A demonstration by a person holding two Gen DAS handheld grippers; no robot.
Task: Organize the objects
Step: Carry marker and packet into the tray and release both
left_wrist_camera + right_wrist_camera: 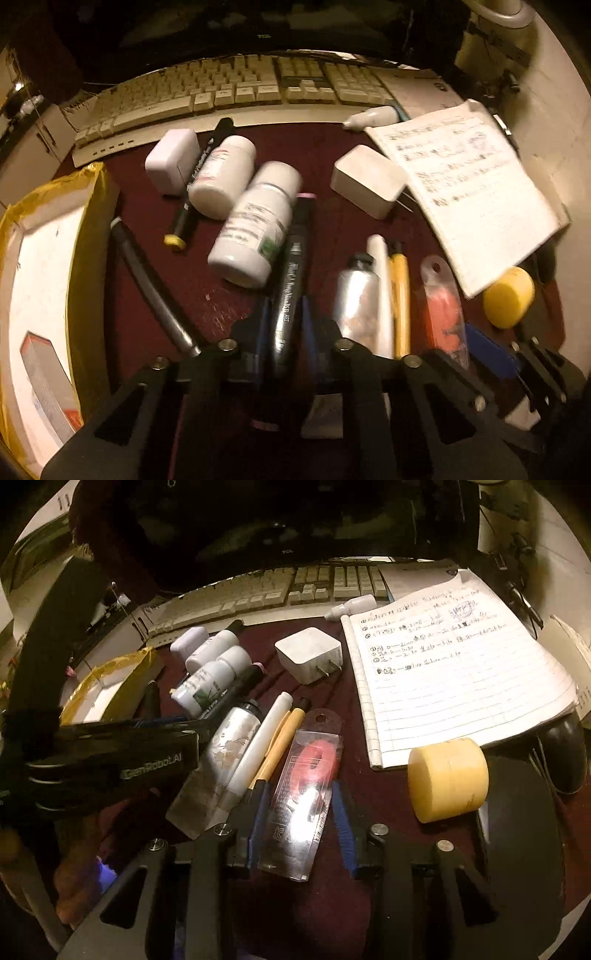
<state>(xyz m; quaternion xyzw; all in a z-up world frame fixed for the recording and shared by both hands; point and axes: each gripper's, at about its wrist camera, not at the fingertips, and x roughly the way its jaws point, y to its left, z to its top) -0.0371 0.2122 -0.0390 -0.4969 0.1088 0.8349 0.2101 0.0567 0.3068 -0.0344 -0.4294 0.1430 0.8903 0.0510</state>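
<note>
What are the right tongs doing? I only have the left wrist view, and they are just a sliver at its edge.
Observer: The right tongs straddle the clear packet with the red item inside, which lies on the desk.
Operator: Are they gripping it?
Observer: It seems not. One pad touches the packet's edge, and the other shows a slim gap.
Operator: Is there anything beyond the yellow jar?
Observer: Yes. A black mouse sits just past the yellow jar, by the corner of the notebook.
</note>
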